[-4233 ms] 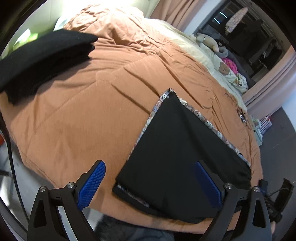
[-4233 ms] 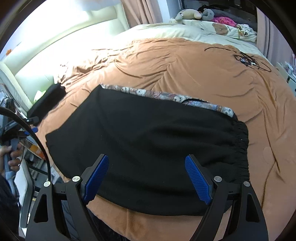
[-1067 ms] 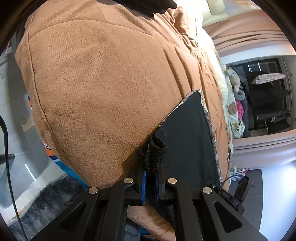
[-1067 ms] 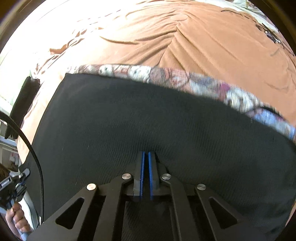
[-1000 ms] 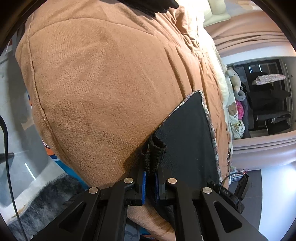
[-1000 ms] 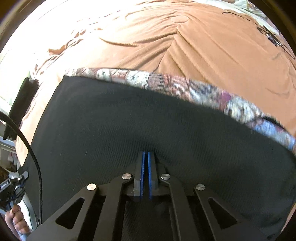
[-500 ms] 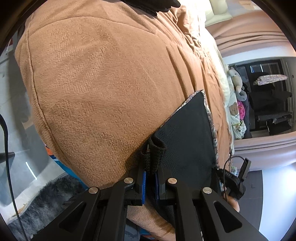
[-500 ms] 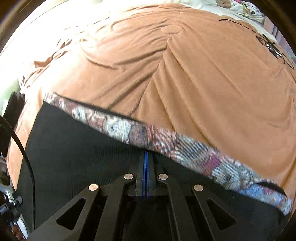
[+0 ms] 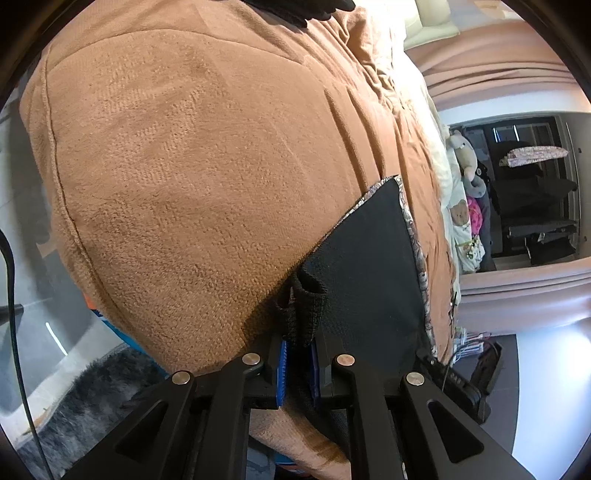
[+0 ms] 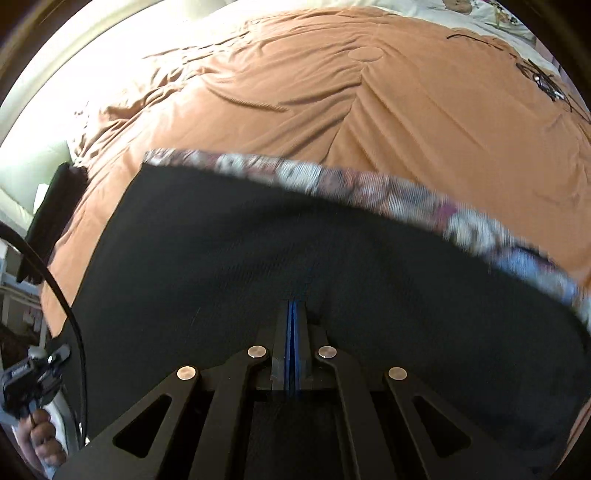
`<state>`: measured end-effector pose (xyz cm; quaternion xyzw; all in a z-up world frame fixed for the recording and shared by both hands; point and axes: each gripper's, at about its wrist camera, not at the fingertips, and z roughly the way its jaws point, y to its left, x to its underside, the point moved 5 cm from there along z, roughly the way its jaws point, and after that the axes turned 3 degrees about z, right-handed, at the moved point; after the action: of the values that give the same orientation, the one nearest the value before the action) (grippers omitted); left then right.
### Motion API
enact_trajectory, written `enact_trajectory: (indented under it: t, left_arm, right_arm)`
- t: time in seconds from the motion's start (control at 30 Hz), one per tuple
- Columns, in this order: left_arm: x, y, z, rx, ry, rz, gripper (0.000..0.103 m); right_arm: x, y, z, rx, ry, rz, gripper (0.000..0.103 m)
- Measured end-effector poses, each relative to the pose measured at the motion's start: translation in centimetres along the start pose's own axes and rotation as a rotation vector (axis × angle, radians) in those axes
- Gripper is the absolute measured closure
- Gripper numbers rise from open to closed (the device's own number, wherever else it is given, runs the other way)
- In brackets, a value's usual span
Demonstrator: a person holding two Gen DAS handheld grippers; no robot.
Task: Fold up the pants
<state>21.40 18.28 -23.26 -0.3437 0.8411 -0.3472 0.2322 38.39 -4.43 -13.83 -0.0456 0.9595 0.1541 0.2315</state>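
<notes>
My left claw (image 9: 297, 360) is clamped on a bunched corner of the black pants (image 9: 373, 273) at the near edge of the brown blanket (image 9: 192, 166), while my right claw (image 10: 294, 343) is pinched tight on their near hem, the cloth spreading away ahead

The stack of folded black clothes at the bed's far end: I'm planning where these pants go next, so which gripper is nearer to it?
Left. The left gripper pinches the pants' end nearest the stack; the right gripper grips farther along, with the stack well off to its left.
</notes>
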Motion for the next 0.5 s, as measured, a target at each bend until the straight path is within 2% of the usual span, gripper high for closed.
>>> enact_trajectory:
  t: [0.2, 0.5]
  left_arm:
    - [-0.1, -0.1, 0.3, 0.009, -0.003, 0.008, 0.094]
    - [-0.2, -0.3, 0.3, 0.009, -0.001, 0.024, 0.094]
  right_arm:
    - [3.2, -0.4, -2.9, -0.02, 0.0, 0.006, 0.103]
    - [6.9, 1.1, -3.0, -0.037, 0.019, -0.026, 0.103]
